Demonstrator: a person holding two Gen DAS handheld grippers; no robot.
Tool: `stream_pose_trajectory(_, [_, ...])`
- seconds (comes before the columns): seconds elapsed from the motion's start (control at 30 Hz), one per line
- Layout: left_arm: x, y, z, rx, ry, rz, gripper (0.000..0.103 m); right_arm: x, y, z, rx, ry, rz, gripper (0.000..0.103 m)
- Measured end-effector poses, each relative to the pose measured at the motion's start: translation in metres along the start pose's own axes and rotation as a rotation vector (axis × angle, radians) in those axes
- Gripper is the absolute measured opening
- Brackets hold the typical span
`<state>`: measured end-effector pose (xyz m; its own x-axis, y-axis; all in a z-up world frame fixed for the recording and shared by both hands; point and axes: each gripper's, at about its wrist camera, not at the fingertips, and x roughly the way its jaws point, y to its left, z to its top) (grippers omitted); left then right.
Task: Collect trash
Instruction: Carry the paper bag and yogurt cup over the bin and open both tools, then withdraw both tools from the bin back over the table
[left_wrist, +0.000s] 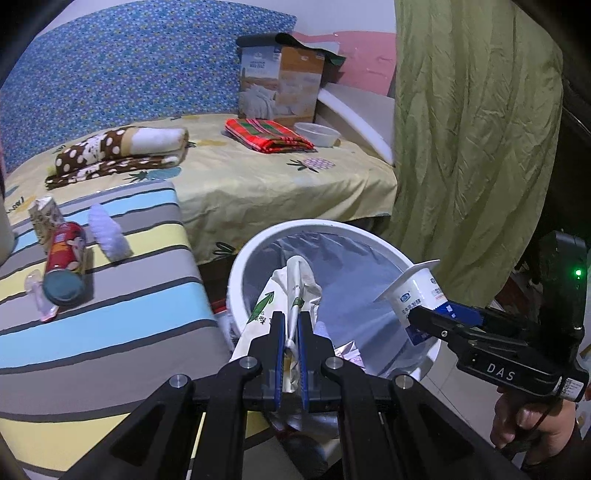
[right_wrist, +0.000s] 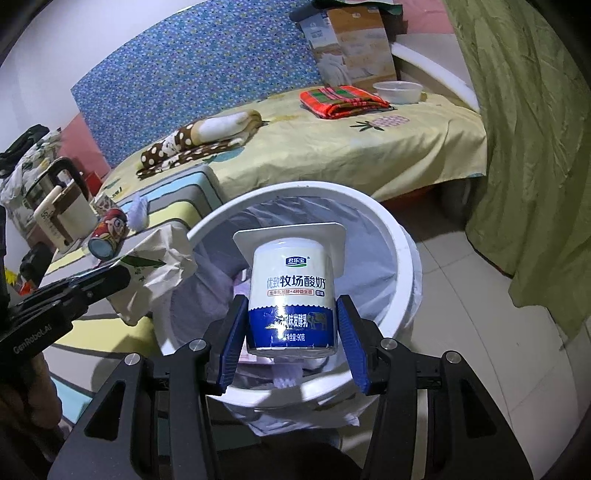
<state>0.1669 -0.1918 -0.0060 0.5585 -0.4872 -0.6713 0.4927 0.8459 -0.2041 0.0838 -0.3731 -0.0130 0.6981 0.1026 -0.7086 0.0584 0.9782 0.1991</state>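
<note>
The left gripper (left_wrist: 291, 332) angles down over the near rim of the white trash bin (left_wrist: 258, 236), its 2 blue pads pressed together on a crumpled paper bag (left_wrist: 273, 291) printed with green arrows; the bag hangs over the bin's lined opening. In the right wrist view that gripper enters from 9 o'clock, with the bag sagging at the bin's 10 o'clock rim.

The right gripper (right_wrist: 291, 332) also tilts downward, its pads clamped on the blue lower band of a yogurt cup (right_wrist: 291, 288). The cup sits between them with its square flange pointing away toward 12 o'clock, above the bin's interior. In the left wrist view the cup hovers at the bin's 3 o'clock edge, and a hand (left_wrist: 532, 421) grips the black handle at 4 o'clock.

On the striped table (left_wrist: 110, 332) at 9 o'clock lie a red can (left_wrist: 66, 258), a small carton (left_wrist: 46, 218) and a white wad (left_wrist: 109, 234), well apart from the bin.
</note>
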Motion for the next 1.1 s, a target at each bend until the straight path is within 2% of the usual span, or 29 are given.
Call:
stream_pose_trajectory(0.3, [0.020,-0.004,-0.001,0.006,0.028,-0.043,0.008,0.003,-0.009,0.000,0.014,0.021,-0.031,0.051])
stream_pose_trajectory(0.47, [0.021,-0.003,-0.001,-0.006,0.028,-0.071,0.016,0.000,-0.010,0.000,0.021,0.008,-0.034,0.055])
stream_pose_trajectory(0.73, [0.005,0.004,0.001,-0.023,-0.010,-0.090,0.019,-0.012,-0.003,0.002,0.016,-0.025,-0.019,0.055])
stream_pose_trajectory(1.1, [-0.023,0.018,-0.009,-0.055,-0.038,-0.056,0.019,-0.020,0.019,0.001,-0.021,-0.043,0.034,0.055])
